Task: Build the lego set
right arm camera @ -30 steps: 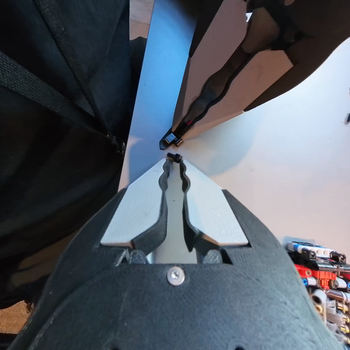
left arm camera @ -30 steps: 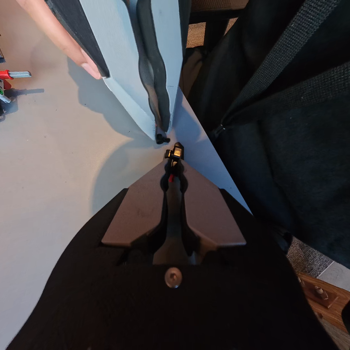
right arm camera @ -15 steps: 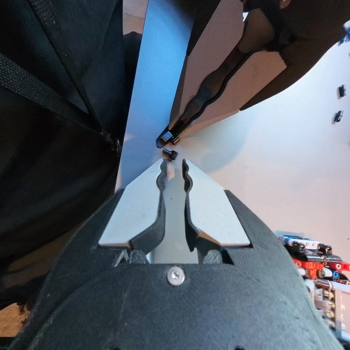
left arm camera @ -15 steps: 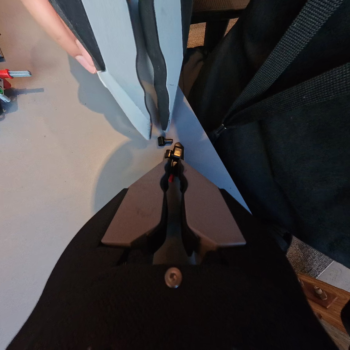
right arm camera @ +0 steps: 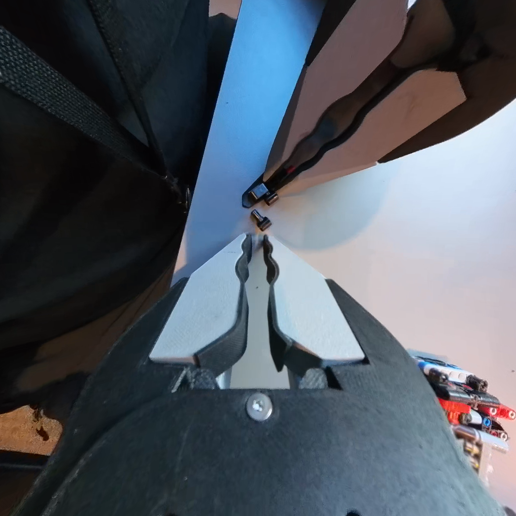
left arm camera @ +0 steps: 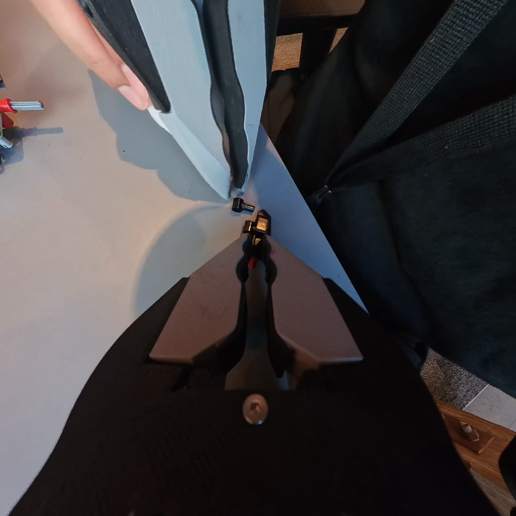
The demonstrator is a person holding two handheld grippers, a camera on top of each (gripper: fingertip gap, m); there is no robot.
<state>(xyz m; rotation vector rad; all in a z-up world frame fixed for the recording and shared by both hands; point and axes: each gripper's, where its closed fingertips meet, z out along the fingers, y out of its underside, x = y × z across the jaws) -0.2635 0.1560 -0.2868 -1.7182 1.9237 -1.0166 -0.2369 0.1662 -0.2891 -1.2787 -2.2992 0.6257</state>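
Small black pin [left arm camera: 242, 208] [right arm camera: 261, 220] lies loose on the white worktop [left arm camera: 69, 237] [right arm camera: 418, 237], right at the worktop edge, between the two gripper tips. Not touching either one; small gaps both sides.

Left gripper [left arm camera: 256, 245] [right arm camera: 275, 183] is clamped on a small black lego piece [left arm camera: 258, 223] [right arm camera: 258, 192], which sticks out past the tips. A red bit shows deeper between the fingers, too small to identify. The piece sits just beside the pin, apart from it.

Right gripper [right arm camera: 255, 237] [left arm camera: 236, 190]: tips close together with a narrow slot between them, holding nothing. Tips sit just short of the pin's wide end.

Room: the worktop edge runs diagonally just beside the pin and piece; dark fabric with a webbing strap [left arm camera: 418, 83] [right arm camera: 55, 92] is right past it. Open bare worktop on the other side.

Left wrist view only: a fingertip [left arm camera: 131, 92] against the right gripper's black body, and a red and grey lego part [left arm camera: 19, 107] cut off at the frame edge. Wood floor with a bolted plate [left arm camera: 472, 438] at the lower corner.

Right wrist view only: partly built lego model [right arm camera: 474, 405], black, red, white and blue, cut off at the frame edge and partly hidden behind the gripper body.

Hard to make out: the pin's exact type and whether the held piece touches the worktop.
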